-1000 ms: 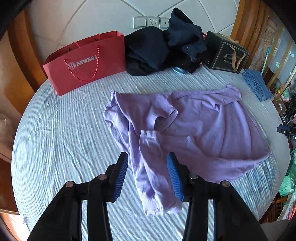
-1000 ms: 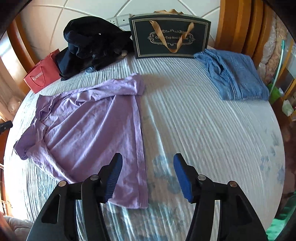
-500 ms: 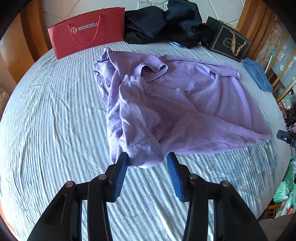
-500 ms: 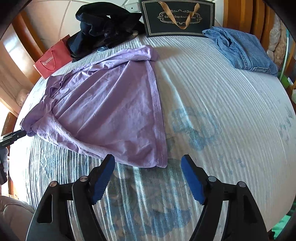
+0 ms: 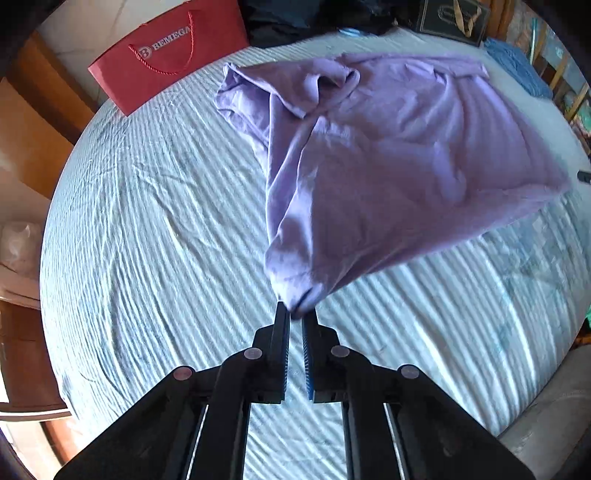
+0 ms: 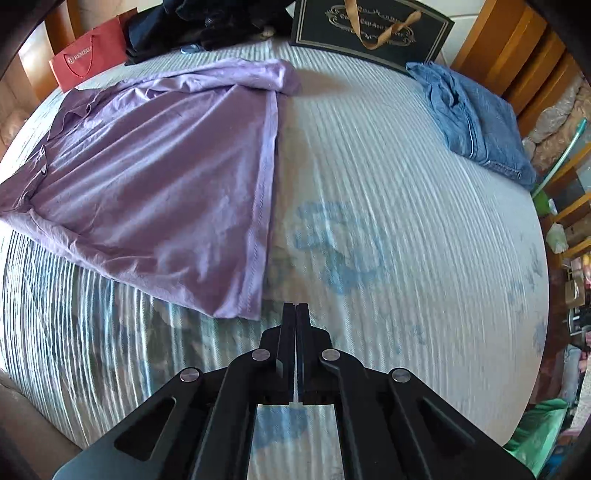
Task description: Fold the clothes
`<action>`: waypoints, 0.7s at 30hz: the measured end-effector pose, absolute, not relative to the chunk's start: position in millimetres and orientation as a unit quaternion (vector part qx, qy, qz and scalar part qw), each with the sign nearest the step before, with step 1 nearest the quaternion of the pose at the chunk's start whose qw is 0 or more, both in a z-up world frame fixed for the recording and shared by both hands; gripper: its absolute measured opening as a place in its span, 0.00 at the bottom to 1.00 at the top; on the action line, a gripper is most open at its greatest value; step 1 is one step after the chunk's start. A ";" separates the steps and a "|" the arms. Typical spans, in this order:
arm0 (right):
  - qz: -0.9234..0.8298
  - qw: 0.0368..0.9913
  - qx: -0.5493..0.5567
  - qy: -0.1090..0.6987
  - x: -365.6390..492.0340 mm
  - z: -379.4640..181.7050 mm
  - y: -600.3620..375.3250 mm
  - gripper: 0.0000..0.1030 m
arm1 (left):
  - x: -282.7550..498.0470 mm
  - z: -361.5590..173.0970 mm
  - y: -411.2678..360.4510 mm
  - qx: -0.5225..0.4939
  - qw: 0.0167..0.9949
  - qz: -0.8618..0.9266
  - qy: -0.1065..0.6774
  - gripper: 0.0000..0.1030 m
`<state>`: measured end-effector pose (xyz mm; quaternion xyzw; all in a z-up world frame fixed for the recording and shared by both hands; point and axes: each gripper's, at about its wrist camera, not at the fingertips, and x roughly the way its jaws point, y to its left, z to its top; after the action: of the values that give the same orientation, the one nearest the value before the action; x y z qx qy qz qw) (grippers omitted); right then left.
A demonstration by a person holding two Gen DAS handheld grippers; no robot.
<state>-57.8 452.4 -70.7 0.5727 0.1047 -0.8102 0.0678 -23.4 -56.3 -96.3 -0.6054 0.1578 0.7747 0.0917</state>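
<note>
"BEMEGA" stands on the red paper bag [image 5: 173, 55].

1. A red bag [image 5: 168, 55] marked "BEMEGA" stands at the upper left of the left view; in the right view it sits small in the top left corner.
2. A black gift bag [image 6: 373, 31] with a gold ribbon handle leans at the top centre of the right view.
3. The striped sheet [image 6: 388, 206] fills the middle of both views; a faded blue print shows at centre right.
4. Wooden furniture [image 6: 517, 51] shows at the upper right.
</note>
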 end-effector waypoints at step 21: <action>-0.815 0.210 0.532 0.094 -116.1 -44.4 327.1 0.42 | -69.4 -84.7 -79.8 -0.567 0.074 0.821 0.007 0.48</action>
<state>-116.1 327.1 -44.4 0.5320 0.0937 -0.8150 0.2099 -69.4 -79.8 -84.7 -0.5666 0.0073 0.8206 0.0744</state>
